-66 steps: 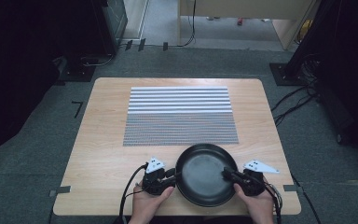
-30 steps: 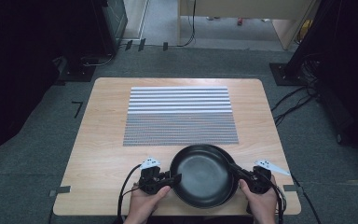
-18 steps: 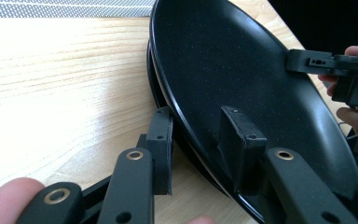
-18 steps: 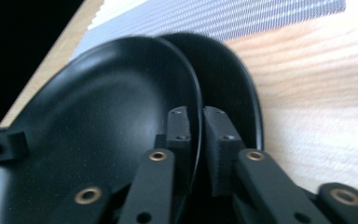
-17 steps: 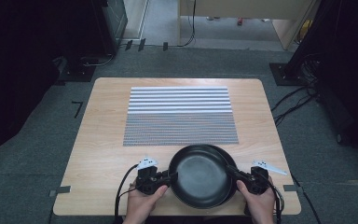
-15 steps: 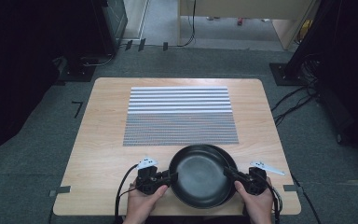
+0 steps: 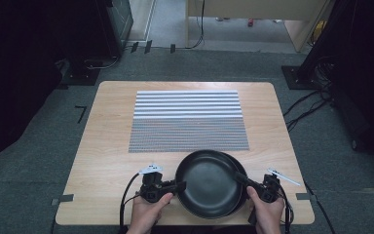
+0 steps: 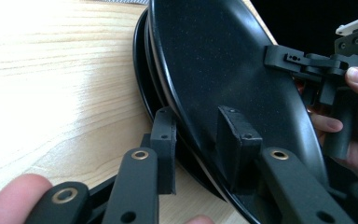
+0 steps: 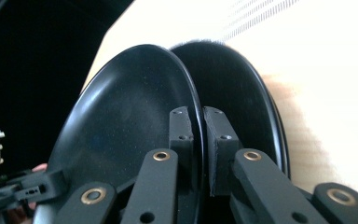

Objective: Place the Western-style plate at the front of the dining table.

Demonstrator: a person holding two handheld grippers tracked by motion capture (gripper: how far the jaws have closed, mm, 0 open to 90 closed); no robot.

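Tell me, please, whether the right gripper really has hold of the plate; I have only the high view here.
Observer: Yes. In the right gripper view, the right gripper has its fingers closed on the rim of the top plate.
Operator: Is anything under that plate?
Observer: A lower plate lies beneath it, and the top plate's rim stands apart from it at the right gripper.
Operator: And the left side?
Observer: The left gripper straddles the top plate's rim, one finger on each side. I cannot tell whether they press it.
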